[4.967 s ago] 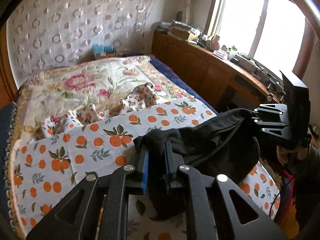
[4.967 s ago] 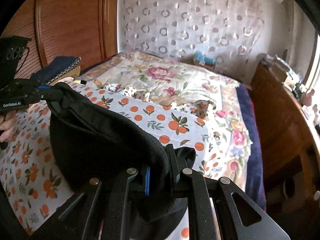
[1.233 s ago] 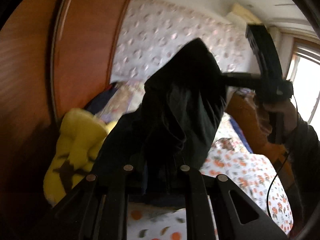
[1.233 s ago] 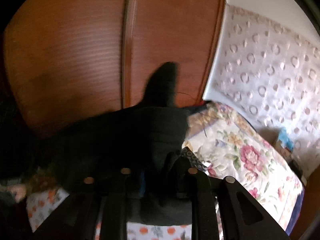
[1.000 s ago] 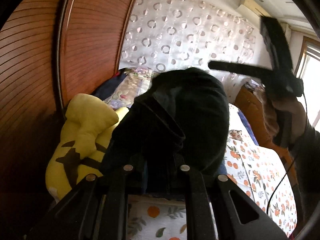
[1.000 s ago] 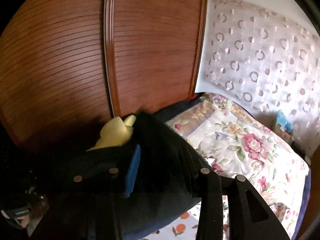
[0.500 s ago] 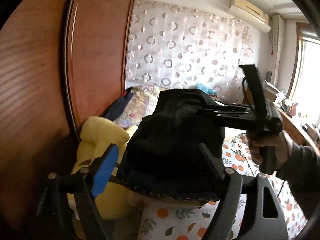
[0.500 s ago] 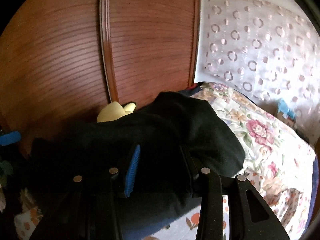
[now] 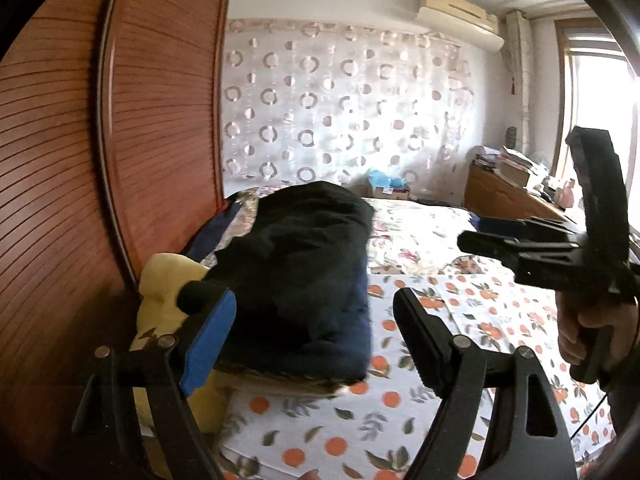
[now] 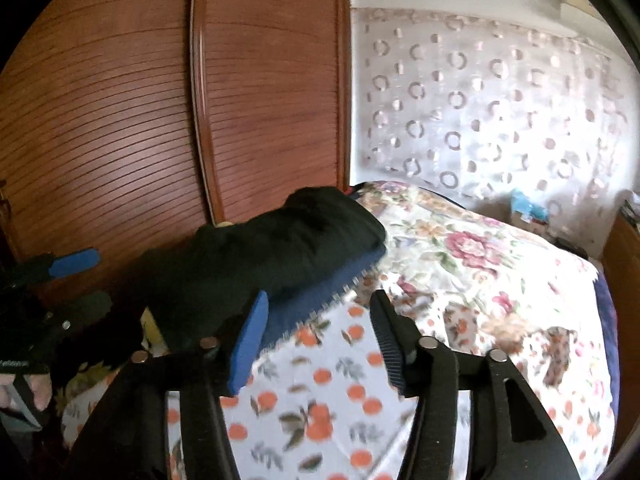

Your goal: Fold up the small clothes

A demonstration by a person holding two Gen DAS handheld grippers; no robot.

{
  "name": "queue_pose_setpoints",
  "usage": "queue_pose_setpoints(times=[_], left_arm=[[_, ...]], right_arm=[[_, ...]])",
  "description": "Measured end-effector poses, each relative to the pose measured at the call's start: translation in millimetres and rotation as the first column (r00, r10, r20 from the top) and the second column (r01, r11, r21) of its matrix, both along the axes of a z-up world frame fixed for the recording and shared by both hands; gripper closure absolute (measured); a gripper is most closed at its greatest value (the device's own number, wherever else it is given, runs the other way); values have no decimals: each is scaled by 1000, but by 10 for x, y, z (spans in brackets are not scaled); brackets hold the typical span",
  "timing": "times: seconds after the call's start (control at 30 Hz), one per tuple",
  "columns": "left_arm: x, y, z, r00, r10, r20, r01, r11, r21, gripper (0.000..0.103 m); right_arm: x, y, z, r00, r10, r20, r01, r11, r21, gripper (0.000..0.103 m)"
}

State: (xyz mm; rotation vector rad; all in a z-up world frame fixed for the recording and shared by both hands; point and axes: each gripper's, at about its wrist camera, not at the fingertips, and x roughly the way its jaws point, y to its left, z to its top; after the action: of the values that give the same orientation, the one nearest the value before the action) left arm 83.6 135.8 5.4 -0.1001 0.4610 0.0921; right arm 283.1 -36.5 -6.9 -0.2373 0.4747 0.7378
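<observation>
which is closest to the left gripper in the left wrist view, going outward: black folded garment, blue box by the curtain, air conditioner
1. black folded garment, on the navy stack just ahead of the left gripper
2. blue box, at the bed's far end
3. air conditioner, high on the far wall

Daylight from window, glare; fisheye edges dark; slight blur.

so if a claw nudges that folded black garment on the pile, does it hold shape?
Probably not. The black garment looks soft and rumpled, so likely floppy. It sits atop a navy folded item, so a push may slide it off. Likely light.
</observation>
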Motion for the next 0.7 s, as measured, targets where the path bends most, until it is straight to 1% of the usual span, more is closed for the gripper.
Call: queue_pose_setpoints(times=[0.1, 0.3, 0.4, 0.5, 0.7], left_arm=[[-24, -150, 32, 1000, -21, 1, 21, 1000, 9, 21], [-68, -403, 74, 998, -62, 5, 62, 998, 26, 21], [-108, -567, 91, 996, -85, 8, 85, 996, 34, 21], [-175, -730, 143, 994, -110, 18, 109, 993, 46, 21], [-336, -975, 365, 987, -147, 63, 143, 988, 66, 21]], right_arm=[[-277, -168, -33, 999, -35, 6, 35, 999, 20, 33], [-721, -360, -37, 995, -95, 14, 95, 995, 32, 23], [-886, -479, -25, 991, -135, 12, 135, 989, 59, 22], [-1087, -600, 26, 981, -195, 28, 192, 978, 84, 22], [-1577, -824, 223, 951, -301, 75, 289, 947, 140, 22]])
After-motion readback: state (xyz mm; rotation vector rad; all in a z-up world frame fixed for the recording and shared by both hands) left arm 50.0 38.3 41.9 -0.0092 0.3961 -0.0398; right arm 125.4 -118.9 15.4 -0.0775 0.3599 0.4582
